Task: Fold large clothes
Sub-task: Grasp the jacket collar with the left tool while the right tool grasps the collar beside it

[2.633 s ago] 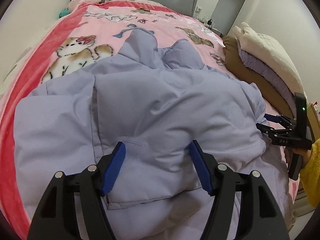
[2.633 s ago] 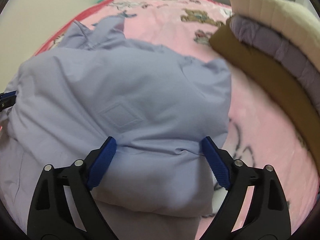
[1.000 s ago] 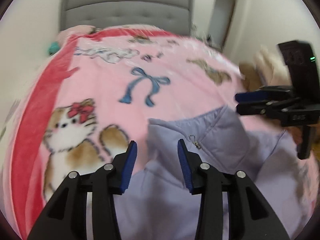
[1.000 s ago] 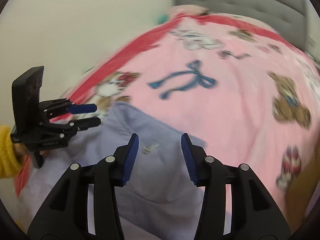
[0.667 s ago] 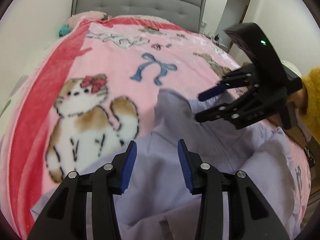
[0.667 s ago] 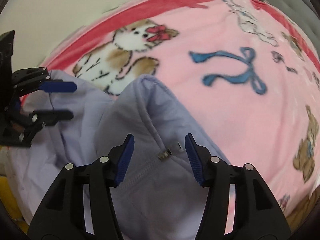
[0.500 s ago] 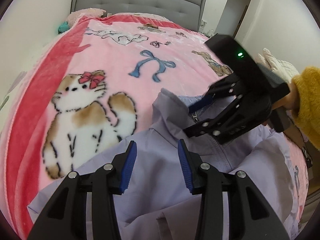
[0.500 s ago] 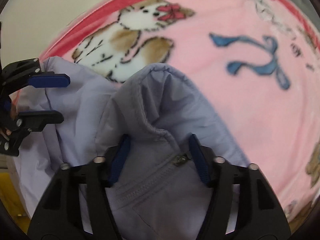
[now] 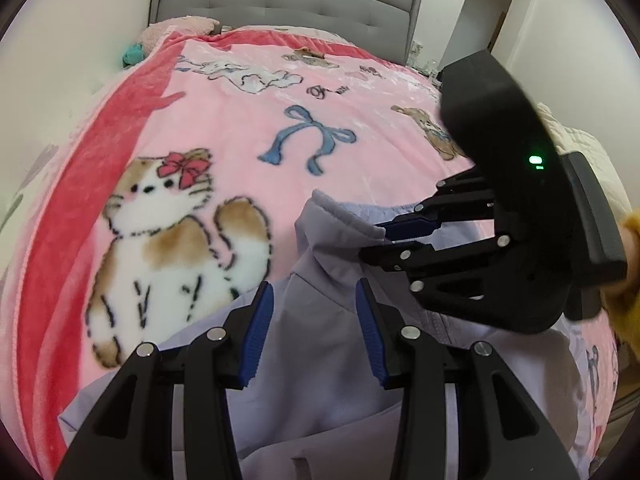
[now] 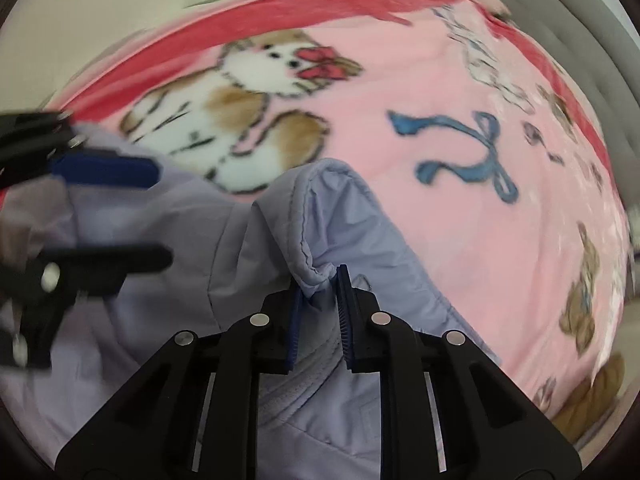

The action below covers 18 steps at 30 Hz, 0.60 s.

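A lavender puffer jacket [image 9: 320, 352] lies on a pink cartoon blanket [image 9: 224, 128], its collar [image 9: 332, 216] standing up toward the headboard. My left gripper [image 9: 314, 308] is open, just above the jacket below the collar, holding nothing. My right gripper [image 10: 318, 292] is shut on the collar edge [image 10: 316, 216] near the zipper; it shows in the left wrist view [image 9: 372, 240] pinching the collar from the right. The left gripper also shows blurred at the left of the right wrist view [image 10: 156, 216].
A grey padded headboard [image 9: 280, 12] stands at the far end of the bed. A pink pillow [image 9: 180, 26] and a teal item [image 9: 132, 54] lie at the far left. A cream quilt [image 9: 576, 140] sits at the right edge. A doorway [image 9: 480, 12] is at the back right.
Both grippers moved from the jacket's lower body up to its collar. The right gripper then closed on the collar edge. The left gripper narrowed but stays open.
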{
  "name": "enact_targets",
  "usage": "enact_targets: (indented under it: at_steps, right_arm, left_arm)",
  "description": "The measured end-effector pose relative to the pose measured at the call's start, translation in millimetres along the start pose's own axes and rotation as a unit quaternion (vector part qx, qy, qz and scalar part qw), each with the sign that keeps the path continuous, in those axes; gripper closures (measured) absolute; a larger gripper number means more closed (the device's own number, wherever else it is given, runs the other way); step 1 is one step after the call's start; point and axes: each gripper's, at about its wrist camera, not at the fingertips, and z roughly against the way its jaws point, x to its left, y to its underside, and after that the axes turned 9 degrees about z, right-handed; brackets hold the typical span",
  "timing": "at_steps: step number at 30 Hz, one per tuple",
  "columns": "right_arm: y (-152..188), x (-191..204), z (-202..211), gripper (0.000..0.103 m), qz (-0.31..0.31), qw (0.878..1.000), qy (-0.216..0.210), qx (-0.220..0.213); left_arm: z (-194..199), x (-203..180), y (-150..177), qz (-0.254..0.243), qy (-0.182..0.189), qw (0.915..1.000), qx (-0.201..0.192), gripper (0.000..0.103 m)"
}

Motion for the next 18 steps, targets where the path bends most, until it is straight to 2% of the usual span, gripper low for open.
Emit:
enact_targets:
  at_steps: [8, 12, 14, 16, 17, 18]
  right_arm:
    - [-9.5, -13.6, 4.6, 0.091, -0.052, 0.998, 0.033, -0.02]
    - [-13.1, -21.4, -8.1, 0.092, -0.09, 0.994, 0.051, -0.035]
    - [-9.9, -21.8, -27.1, 0.092, -0.101, 0.994, 0.047, -0.017]
    - [-8.9, -20.8, -35.6, 0.088, -0.104, 0.994, 0.042, -0.012]
    - [-9.0, -20.7, -32.9, 0.086, -0.106, 0.993, 0.044, -0.02]
    - [-7.1, -22.3, -23.8, 0.079, -0.11, 0.992, 0.037, -0.041]
  left_arm:
    - [13.9, 6.6, -27.1, 0.019, -0.008, 0.9994, -0.028, 0.061]
    - [10.1, 6.8, -25.8, 0.01, -0.017, 0.9996, -0.019, 0.061]
    - [5.0, 6.6, -20.4, 0.01, -0.015, 0.9998, -0.007, 0.061]
    - [-0.4, 6.1, -13.7, 0.011, -0.013, 0.9998, 0.011, 0.061]
    - [-1.1, 5.6, -10.6, 0.009, -0.013, 0.9998, 0.012, 0.061]
    - [-0.9, 5.4, -9.0, 0.008, -0.018, 0.9997, 0.013, 0.061]
